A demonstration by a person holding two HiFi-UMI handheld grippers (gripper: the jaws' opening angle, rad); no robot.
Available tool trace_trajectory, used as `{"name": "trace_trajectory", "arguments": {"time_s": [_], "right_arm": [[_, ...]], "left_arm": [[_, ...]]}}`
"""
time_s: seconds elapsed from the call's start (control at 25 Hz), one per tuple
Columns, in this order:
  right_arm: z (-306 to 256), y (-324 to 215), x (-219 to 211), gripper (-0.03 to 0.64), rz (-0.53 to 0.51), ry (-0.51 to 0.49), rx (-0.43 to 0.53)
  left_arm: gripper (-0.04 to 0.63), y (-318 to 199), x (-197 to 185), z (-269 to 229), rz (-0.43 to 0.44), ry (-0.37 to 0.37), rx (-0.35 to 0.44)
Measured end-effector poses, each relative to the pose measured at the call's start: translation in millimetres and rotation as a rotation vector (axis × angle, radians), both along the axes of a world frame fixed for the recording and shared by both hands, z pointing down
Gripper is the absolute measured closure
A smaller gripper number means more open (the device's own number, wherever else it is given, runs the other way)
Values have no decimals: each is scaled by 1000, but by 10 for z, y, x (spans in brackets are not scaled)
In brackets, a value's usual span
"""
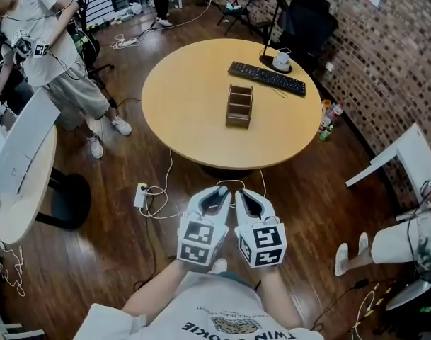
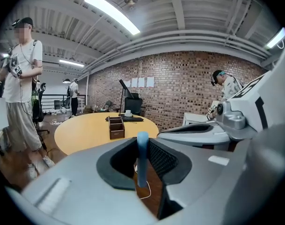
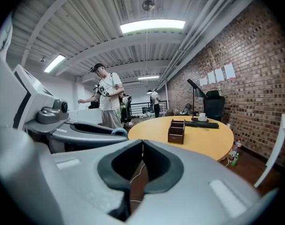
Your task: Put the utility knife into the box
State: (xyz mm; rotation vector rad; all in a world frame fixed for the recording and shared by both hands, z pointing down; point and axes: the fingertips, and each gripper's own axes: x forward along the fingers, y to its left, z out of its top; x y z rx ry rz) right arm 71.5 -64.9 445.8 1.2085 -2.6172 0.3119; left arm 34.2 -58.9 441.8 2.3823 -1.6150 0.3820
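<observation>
My left claw (image 1: 216,195) is clamped on the blue knife (image 2: 142,156), which stands upright between its jaws. My right claw (image 1: 249,198), just beside it, is closed, jaws touching with nothing between them. Both hang over the wooden floor (image 1: 95,261), short of the round surface (image 1: 180,98). The brown box (image 1: 239,105) stands near the middle of the surface, well apart from the knife. Beyond it lies a black keyboard (image 1: 266,78), with a white cup (image 1: 282,60) just behind.
</observation>
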Motion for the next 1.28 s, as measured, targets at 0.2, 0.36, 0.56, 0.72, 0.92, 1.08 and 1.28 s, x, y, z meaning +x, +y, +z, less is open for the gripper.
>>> {"name": "trace_trajectory", "arguments": {"time_s": [0.2, 0.36, 0.56, 0.72, 0.92, 1.08, 1.28], "right_arm": [[48, -273, 57, 615, -6, -5, -4], [45, -490, 63, 615, -2, 0, -2], [94, -887, 57, 615, 12, 10, -5], [109, -1239, 5, 615, 39, 15, -15], [146, -1704, -133, 615, 71, 21, -30], [151, -2036, -233, 615, 110, 28, -33], [197, -2392, -366, 615, 149, 48, -32]], "left_arm": [[523, -298, 36, 12, -20, 4, 9], [523, -534, 76, 46, -3, 4, 3], [523, -938, 83, 127, 21, 7, -11], [523, -1300, 27, 150, 49, 5, -20], [523, -1759, -95, 220, 93, 4, -39], [523, -2123, -192, 233, 131, 7, -35], [523, -2515, -343, 294, 165, 17, -17]]}}
